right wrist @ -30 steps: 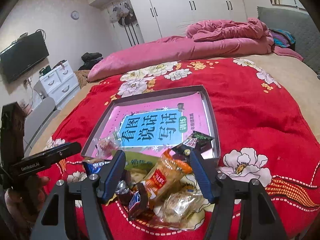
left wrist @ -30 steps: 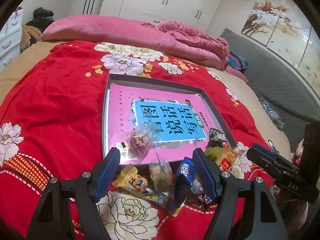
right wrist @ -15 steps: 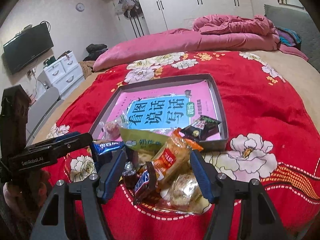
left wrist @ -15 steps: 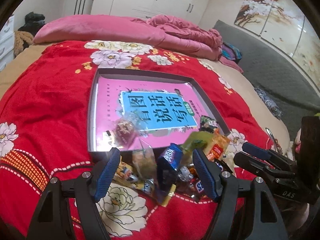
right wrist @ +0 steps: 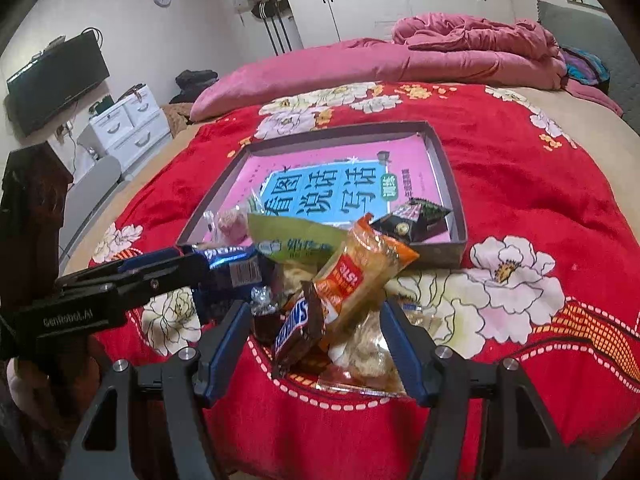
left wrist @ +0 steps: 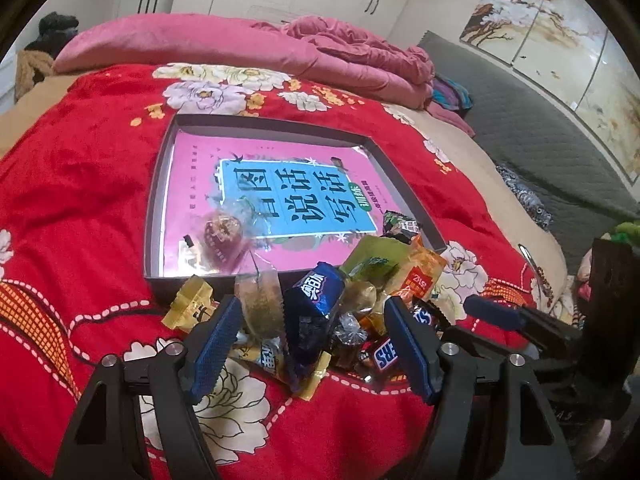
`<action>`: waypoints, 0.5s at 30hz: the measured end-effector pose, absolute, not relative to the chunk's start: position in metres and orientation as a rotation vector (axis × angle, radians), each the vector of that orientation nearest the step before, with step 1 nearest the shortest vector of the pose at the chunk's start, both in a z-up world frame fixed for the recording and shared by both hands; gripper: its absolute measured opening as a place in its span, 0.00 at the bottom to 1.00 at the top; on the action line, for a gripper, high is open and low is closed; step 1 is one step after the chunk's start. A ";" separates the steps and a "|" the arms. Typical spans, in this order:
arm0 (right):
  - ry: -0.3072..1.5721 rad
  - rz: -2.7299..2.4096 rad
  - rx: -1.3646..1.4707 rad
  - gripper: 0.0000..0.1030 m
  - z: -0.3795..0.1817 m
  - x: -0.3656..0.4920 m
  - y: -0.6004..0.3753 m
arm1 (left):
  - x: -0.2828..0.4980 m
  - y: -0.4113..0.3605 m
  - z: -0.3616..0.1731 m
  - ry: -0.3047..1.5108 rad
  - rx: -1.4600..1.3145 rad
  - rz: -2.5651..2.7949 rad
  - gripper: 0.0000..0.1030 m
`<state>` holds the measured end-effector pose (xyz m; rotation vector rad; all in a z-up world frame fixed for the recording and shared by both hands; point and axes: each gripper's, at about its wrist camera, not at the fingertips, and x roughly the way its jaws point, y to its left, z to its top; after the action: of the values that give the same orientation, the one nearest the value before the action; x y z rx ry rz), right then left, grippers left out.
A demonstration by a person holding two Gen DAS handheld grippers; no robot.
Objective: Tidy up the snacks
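Note:
A pile of wrapped snacks lies on the red flowered blanket (left wrist: 80, 208) just in front of a shallow grey box (left wrist: 158, 200) with a pink book in its bottom. My left gripper (left wrist: 312, 346) straddles the pile's left part, a blue Oreo pack (left wrist: 314, 304) and a clear-wrapped round cake (left wrist: 260, 304) between its closing jaws; the pads do not visibly press. My right gripper (right wrist: 316, 344) is open around a Snickers bar (right wrist: 296, 328) and an orange pack (right wrist: 356, 280). Inside the grey box (right wrist: 444, 168) lie a clear-wrapped pink sweet (right wrist: 232, 224) and a dark green pack (right wrist: 416, 216).
A pink quilt (left wrist: 240, 44) and a bunched pink cover (right wrist: 472, 40) lie at the bed's far end. White drawers (right wrist: 128, 124) and a wall TV (right wrist: 56, 80) stand to the left. A grey padded surface (left wrist: 540, 136) runs along the bed's right side.
Both grippers have come closer to the snack pile and lower, so the pile now stands between both pairs of fingers. The left jaws have narrowed a little.

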<state>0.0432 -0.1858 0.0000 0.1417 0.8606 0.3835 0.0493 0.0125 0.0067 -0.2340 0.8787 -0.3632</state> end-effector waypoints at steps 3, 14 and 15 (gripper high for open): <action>0.872 0.386 0.140 0.64 -0.003 0.044 -0.184 | 0.049 0.011 0.006 0.878 -0.226 -0.372 0.67; 0.905 0.411 0.135 0.64 -0.013 0.044 -0.177 | 0.050 -0.002 0.000 0.897 -0.184 -0.413 0.57; 0.907 0.415 0.136 0.62 -0.014 0.044 -0.177 | 0.050 -0.002 -0.001 0.899 -0.182 -0.413 0.54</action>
<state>0.0445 -0.1767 -0.0136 0.1356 0.9068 0.4149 0.0503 -0.0024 -0.0013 -0.1824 0.8988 -0.4135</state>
